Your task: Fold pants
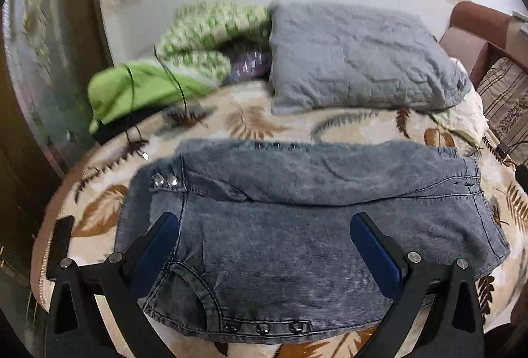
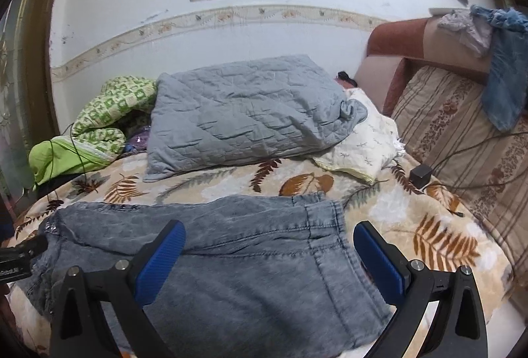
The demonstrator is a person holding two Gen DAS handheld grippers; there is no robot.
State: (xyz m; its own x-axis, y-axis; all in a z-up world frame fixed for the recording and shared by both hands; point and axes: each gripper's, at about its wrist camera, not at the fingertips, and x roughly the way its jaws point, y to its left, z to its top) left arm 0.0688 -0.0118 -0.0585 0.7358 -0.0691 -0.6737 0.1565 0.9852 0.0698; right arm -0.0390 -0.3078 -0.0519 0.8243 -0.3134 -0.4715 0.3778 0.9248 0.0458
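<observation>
Grey washed denim pants [image 1: 297, 226] lie folded into a wide flat bundle on the leaf-patterned bedspread [image 1: 264, 120], with the studded waistband at the near edge. They also show in the right wrist view [image 2: 231, 259]. My left gripper [image 1: 264, 226] hovers just above the bundle's middle, jaws wide open and empty. My right gripper [image 2: 269, 239] hovers above the bundle's right part near the hem, also wide open and empty. The left gripper's tip [image 2: 19, 255] shows at the left edge of the right wrist view.
A grey quilted blanket [image 2: 244, 113] and green bedding [image 2: 99, 120] lie at the far side of the bed. A striped cushion [image 2: 462, 140], a small black box [image 2: 420, 175] and cables sit to the right. A door frame [image 1: 66, 61] stands left.
</observation>
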